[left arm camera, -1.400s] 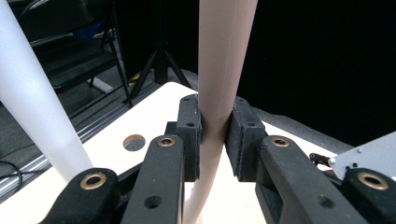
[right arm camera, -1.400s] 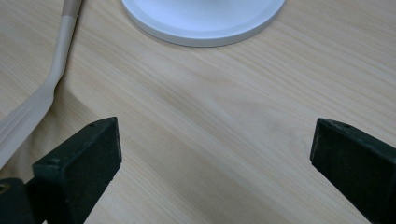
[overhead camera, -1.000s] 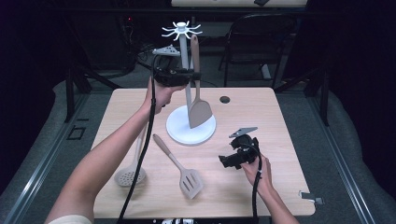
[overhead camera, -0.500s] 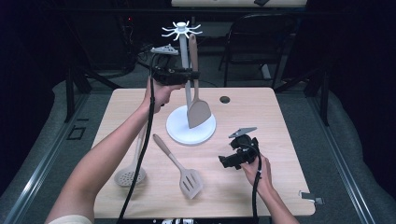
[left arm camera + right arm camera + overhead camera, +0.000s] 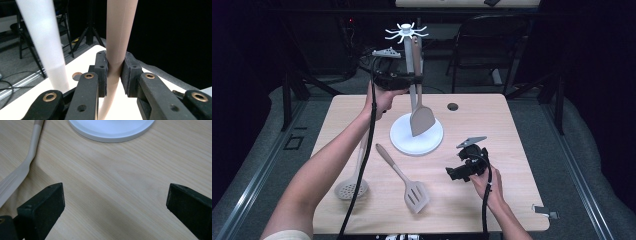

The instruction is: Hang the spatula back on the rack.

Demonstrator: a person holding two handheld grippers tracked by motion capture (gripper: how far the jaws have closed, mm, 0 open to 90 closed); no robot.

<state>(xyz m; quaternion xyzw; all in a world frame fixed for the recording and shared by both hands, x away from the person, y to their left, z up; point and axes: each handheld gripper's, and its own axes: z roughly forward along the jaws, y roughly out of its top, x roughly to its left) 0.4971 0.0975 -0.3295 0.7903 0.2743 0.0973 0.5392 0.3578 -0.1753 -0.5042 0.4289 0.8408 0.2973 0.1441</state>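
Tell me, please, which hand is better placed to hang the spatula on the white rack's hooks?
Left. The left gripper is shut on the solid spatula beside the rack's post, just under the hooks. The right gripper sits open, low over the table.

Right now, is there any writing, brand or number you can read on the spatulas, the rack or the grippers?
None: no text shows on the held spatula, the white rack, the slotted turner, the skimmer or the table.

beige spatula (image 5: 422, 118) – white stand (image 5: 417, 134)
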